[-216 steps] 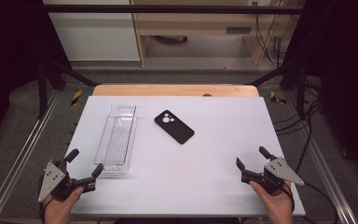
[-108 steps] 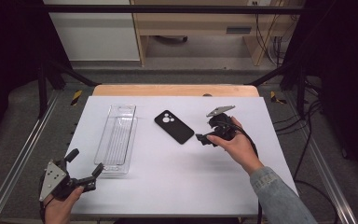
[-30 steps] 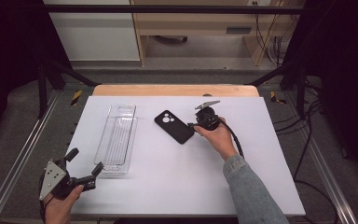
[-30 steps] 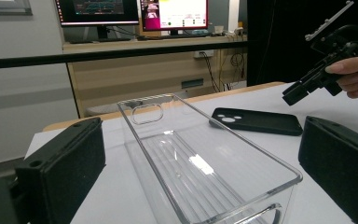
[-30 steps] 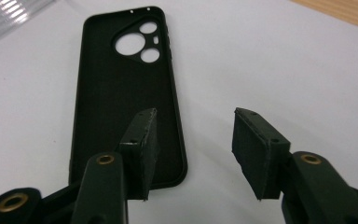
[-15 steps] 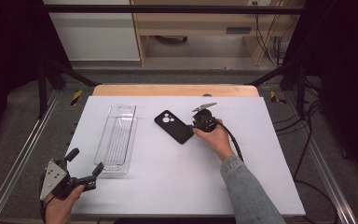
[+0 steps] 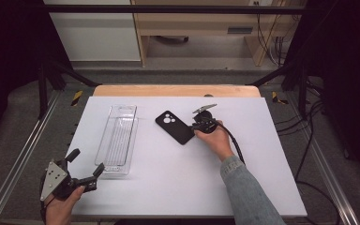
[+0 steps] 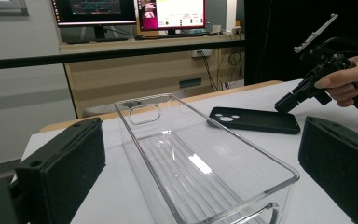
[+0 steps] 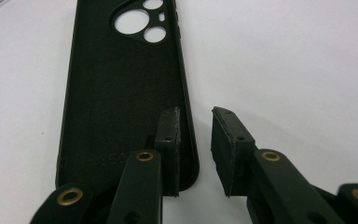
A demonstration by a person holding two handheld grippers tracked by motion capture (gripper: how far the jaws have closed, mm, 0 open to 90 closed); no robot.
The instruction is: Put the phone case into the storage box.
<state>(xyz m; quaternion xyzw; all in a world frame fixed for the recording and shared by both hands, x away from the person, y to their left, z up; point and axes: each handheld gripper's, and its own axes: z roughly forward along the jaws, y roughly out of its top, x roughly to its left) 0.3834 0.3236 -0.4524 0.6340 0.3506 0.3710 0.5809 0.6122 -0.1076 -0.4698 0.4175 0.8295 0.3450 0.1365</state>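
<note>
A black phone case [image 7: 174,127] lies inside-up on the white table [image 7: 168,187], its camera cut-outs toward the far left. My right gripper [image 7: 193,125] is at the case's right long edge, held low by a hand. In the right gripper view its jaws stand a narrow gap apart, straddling the rim of the case [image 9: 121,93]: one jaw over the inside, one outside, neither pressing on it. My left gripper [image 7: 85,161] rests open at the near left corner, just before the near end of a clear plastic bin [image 7: 119,139].
The clear bin [image 8: 200,168] is long and empty and lies lengthwise left of the case [image 8: 256,120]. A wooden board edges the table's far side. Metal rails run along both sides, and cables hang at the right.
My right gripper has edged slightly left and down onto the case's right rim. The left gripper, the bin and the case have stayed put.
</note>
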